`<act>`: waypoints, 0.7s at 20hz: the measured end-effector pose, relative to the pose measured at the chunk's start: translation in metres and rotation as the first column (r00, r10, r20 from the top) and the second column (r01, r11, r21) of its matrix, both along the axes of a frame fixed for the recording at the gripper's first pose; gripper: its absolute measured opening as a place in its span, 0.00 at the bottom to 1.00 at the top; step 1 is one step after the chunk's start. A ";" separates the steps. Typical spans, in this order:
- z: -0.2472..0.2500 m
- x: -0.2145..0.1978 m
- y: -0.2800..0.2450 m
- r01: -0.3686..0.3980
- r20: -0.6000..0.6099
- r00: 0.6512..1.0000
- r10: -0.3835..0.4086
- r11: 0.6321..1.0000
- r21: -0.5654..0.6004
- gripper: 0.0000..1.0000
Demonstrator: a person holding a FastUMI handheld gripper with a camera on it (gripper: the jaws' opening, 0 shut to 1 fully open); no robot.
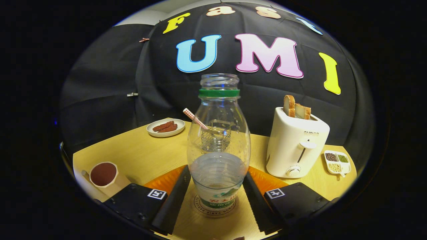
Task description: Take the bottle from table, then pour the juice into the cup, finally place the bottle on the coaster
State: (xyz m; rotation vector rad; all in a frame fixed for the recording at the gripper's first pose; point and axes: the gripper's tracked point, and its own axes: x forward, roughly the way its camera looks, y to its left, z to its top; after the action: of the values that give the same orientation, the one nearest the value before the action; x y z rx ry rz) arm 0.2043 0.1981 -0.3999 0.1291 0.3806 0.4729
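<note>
Clear bottle (218,140) stands upright on round coaster (215,209) near front edge of surface (140,153), between fingers of tool (217,196); fingers flank bottle's base, contact unclear, grip cannot be told; cup (104,176) near left edge; toaster (295,145) toward right edge.

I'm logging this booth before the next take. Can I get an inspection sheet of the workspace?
Surface: wooden table, an orange mat under the fingers.
Job's things: uncapped clear bottle upright on the coaster; cup holds dark liquid.
Clutter: toaster with bread, plate of snacks, seed dish, wire rack with a straw behind the bottle.
Grippers: gripper fingers flank the bottle's base; contact unclear.
Cables: nothing seen.
Surroundings: black cloth wall.
</note>
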 end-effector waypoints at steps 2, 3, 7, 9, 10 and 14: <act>-0.002 -0.003 -0.001 0.002 -0.009 1.000 -0.002 1.000 -0.007 0.94; -0.003 -0.004 -0.002 0.004 -0.013 1.000 -0.005 1.000 -0.008 0.95; -0.005 -0.024 -0.014 0.022 -0.028 0.999 -0.023 0.999 -0.032 0.97; -0.001 -0.036 -0.019 0.025 -0.039 0.999 -0.026 0.999 -0.019 0.97; 0.002 -0.043 -0.022 0.025 -0.044 0.999 -0.026 0.999 -0.020 0.97; 0.026 -0.069 -0.040 0.026 -0.022 0.999 -0.028 0.997 -0.071 0.97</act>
State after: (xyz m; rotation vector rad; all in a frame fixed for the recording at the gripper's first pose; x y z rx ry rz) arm 0.1353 0.1584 -0.3741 0.0707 0.4176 0.4310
